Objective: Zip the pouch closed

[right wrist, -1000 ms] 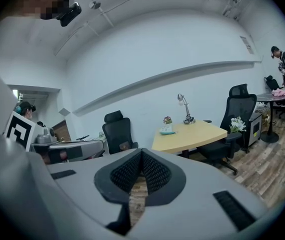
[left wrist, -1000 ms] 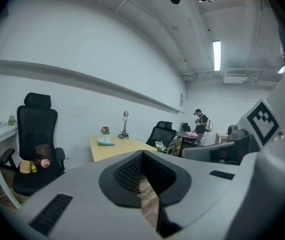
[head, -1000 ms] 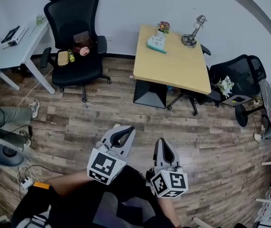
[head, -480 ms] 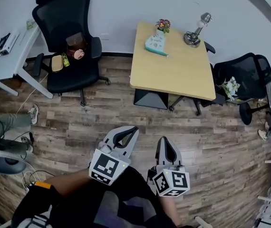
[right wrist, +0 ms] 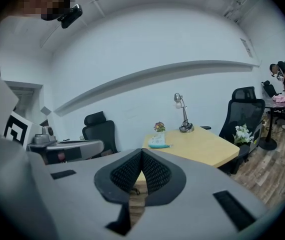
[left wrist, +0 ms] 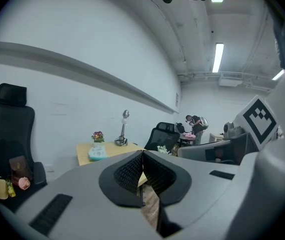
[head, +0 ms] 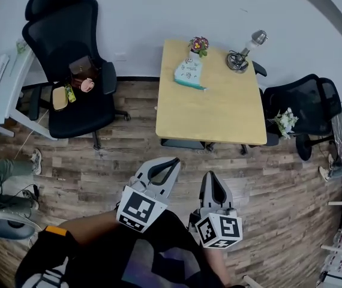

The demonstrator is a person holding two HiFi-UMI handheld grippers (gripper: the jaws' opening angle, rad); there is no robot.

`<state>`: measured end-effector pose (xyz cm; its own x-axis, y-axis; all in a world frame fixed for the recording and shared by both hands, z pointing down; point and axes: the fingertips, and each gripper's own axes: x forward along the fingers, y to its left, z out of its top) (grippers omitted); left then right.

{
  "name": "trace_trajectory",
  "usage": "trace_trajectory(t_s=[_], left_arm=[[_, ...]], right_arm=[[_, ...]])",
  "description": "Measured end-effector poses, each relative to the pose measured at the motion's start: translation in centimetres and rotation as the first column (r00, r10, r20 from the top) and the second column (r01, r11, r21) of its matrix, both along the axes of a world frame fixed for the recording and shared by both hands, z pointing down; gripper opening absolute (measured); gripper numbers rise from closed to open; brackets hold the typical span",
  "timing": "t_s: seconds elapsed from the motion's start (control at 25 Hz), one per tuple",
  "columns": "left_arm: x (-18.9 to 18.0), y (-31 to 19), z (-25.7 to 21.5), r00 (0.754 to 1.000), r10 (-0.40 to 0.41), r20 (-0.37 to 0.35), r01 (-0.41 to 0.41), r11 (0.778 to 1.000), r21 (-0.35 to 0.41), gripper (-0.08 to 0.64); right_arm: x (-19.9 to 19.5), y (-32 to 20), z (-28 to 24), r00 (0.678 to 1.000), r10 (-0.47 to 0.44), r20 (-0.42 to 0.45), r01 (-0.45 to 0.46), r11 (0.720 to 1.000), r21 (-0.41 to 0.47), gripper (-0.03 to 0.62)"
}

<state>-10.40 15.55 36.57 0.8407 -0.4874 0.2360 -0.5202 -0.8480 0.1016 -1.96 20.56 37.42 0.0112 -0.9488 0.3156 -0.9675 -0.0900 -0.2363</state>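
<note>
Room, head view: wood floor (head: 99, 161) below me; table (head: 219, 116) has drawn nearer over the last second. Pouch (head: 188, 72) lies at its far edge, well apart from left gripper (head: 175, 161) and right gripper (head: 211, 174).
Left gripper view: pads pressed together on nothing.
Right gripper view: tips likewise touching, empty.
Meaning: I'm only approaching, I judge; zipping not begun.

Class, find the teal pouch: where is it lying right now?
In the head view the pouch lies on the wooden table, near its far left corner, just in front of the flower pot and left of the desk lamp.
</note>
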Motion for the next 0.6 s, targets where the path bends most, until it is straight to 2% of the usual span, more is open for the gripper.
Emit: trace_trajectory(t_s=[0.28, 0.6], left_arm=[[1.2, -6.2, -0.7, 1.000, 0.025, -0.013, -0.025, 0.999, 0.024, 0.011], [0.5, -11.2, -0.7, 1.000, -0.019, -0.021, 0.020, 1.000, 0.020, 0.011]], right_arm=[[1.8, -6.0, -0.9, 0.999, 0.043, -0.023, -0.043, 0.999, 0.017, 0.015], [2.4, -11.2, -1.0, 0.998, 0.026, -0.050, -0.025, 1.000, 0.010, 0.015]])
